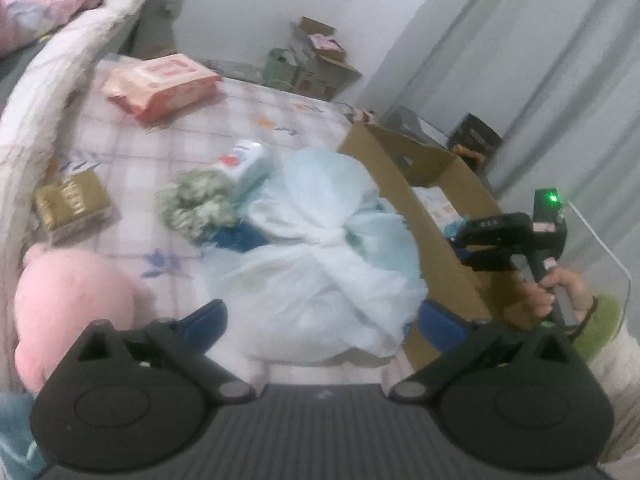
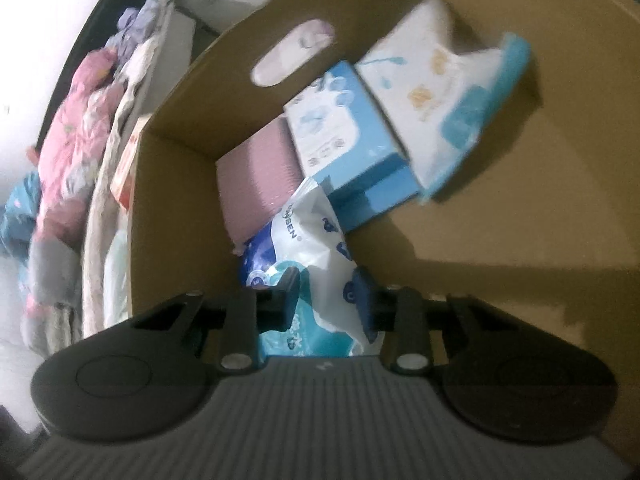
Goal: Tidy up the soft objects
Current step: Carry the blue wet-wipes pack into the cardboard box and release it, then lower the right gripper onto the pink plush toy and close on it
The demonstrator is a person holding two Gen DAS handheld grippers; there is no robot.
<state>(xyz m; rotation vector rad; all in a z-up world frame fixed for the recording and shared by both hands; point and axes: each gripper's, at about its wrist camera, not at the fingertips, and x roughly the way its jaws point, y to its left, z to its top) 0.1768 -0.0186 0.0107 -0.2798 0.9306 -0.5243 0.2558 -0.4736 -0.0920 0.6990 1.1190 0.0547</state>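
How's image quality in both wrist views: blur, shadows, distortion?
Left wrist: motion-smeared throughout, fisheye bends the curtain and bed edge; green lamp blooms. Right wrist: box interior dim, a hard shadow across its floor; packs soft-edged; wall at left blown out white.

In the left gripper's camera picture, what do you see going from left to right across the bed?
Pink plush toy → gold box → green fluffy thing → white knotted bag → cardboard box → right gripper.
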